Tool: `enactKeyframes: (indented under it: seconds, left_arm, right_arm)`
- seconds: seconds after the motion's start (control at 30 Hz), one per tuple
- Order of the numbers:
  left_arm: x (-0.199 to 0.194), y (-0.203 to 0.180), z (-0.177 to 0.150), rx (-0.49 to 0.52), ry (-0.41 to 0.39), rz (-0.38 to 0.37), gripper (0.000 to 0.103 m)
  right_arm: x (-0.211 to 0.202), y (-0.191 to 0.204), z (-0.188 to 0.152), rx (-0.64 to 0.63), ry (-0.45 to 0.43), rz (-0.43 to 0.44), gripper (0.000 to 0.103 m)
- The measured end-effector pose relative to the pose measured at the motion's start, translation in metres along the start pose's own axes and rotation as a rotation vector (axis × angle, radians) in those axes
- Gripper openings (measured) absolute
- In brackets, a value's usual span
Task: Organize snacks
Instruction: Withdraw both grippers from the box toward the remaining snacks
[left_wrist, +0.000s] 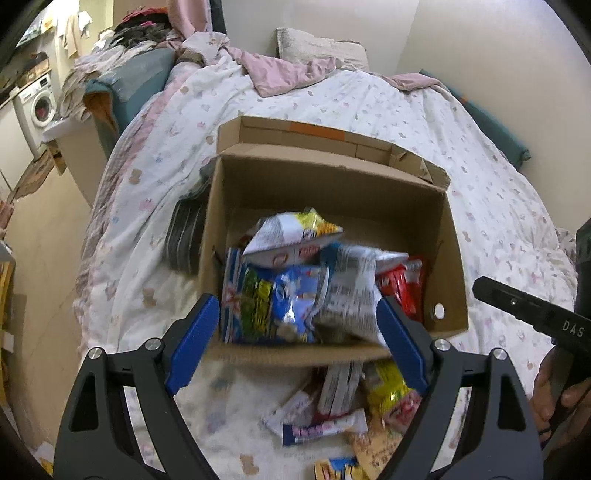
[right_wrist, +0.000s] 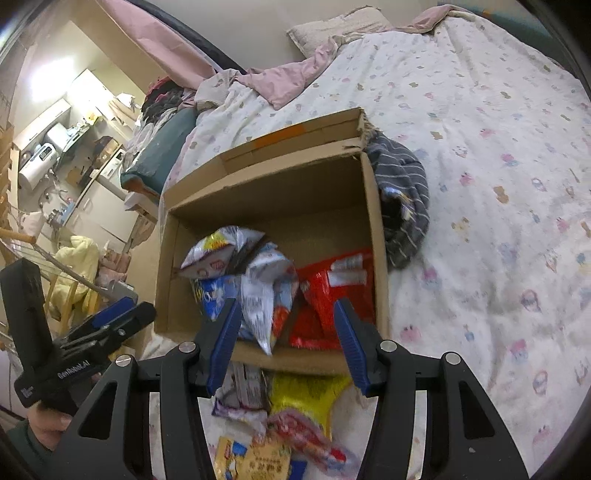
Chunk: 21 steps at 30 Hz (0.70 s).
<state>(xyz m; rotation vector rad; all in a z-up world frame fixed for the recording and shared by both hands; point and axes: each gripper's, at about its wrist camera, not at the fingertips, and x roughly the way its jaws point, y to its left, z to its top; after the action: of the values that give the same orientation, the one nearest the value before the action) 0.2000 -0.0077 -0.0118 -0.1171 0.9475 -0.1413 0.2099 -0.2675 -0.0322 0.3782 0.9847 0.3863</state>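
Observation:
An open cardboard box (left_wrist: 332, 173) (right_wrist: 266, 192) stands on the bed. Inside lie a white-and-yellow bag (left_wrist: 295, 236) (right_wrist: 218, 251), a blue bag (left_wrist: 273, 302), a white printed bag (left_wrist: 351, 291) (right_wrist: 266, 302) and a red bag (left_wrist: 402, 291) (right_wrist: 332, 295). Several loose snack packs (left_wrist: 332, 402) (right_wrist: 295, 406) lie on the quilt in front of the box. My left gripper (left_wrist: 297, 332) is open wide above the box's near rim; the right wrist view shows it (right_wrist: 133, 314) left of the box and empty. My right gripper (right_wrist: 284, 332) hangs half open over the near rim, its pads off the bags.
A grey striped garment (right_wrist: 402, 192) (left_wrist: 184, 229) lies against the box's side. The patterned quilt (left_wrist: 480, 184) spreads all around, with a pillow (left_wrist: 317, 44) and pink blanket at the head. A washing machine (left_wrist: 40, 103) stands beyond the bed. A hand (left_wrist: 554, 387) holds the right gripper.

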Motion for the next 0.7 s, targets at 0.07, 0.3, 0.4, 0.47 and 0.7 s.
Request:
enactKeyframes:
  seconds: [0.07, 0.3, 0.4, 0.47, 0.7]
  left_arm:
    - [-0.007, 0.003, -0.009, -0.008, 0.003, 0.007, 0.085]
    - [-0.018, 0.017, -0.035, -0.085, 0.043, 0.032, 0.085]
    - [-0.021, 0.022, -0.048, -0.118, 0.074, 0.036, 0.085]
    - [-0.022, 0.023, -0.057, -0.122, 0.086, 0.045, 0.085]
    - [-0.023, 0.023, -0.081, -0.131, 0.136, 0.040, 0.085]
  right_arm:
    - [-0.007, -0.003, -0.008, 0.010, 0.005, 0.003, 0.056]
    - [-0.030, -0.007, -0.040, 0.031, 0.034, -0.052, 0.056]
    - [-0.029, -0.024, -0.061, 0.091, 0.105, -0.152, 0.056]
    - [-0.029, -0.043, -0.079, 0.171, 0.170, -0.189, 0.056]
    - [-0.027, -0.077, -0.113, 0.280, 0.285, -0.261, 0.056]
